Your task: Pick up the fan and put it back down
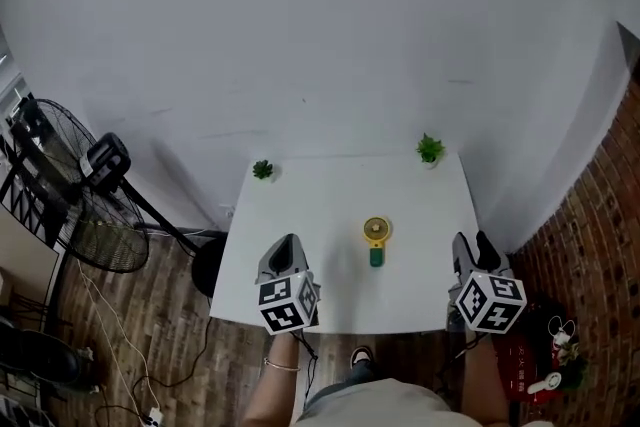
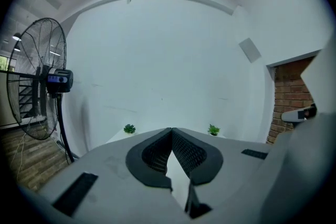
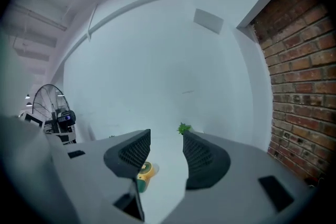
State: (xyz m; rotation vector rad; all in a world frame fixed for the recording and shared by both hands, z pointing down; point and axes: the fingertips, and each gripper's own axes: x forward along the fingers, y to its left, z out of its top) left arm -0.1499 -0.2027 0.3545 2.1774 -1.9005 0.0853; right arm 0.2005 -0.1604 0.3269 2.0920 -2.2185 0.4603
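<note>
A small hand fan (image 1: 376, 238) with a yellow round head and a green handle lies flat near the middle of the white table (image 1: 330, 195). In the right gripper view the fan (image 3: 144, 172) shows partly behind the left jaw. My right gripper (image 1: 470, 253) hovers over the table's right front edge, open and holding nothing, to the fan's right. My left gripper (image 1: 284, 253) hangs over the left front part of the table with its tips touching, shut and holding nothing; the fan is out of its view.
Two small potted plants stand at the table's back corners, one at the left (image 1: 263, 170) and one at the right (image 1: 430, 150). A large black pedestal fan (image 1: 90, 185) stands on the wooden floor to the left. A brick wall (image 1: 600, 215) runs along the right.
</note>
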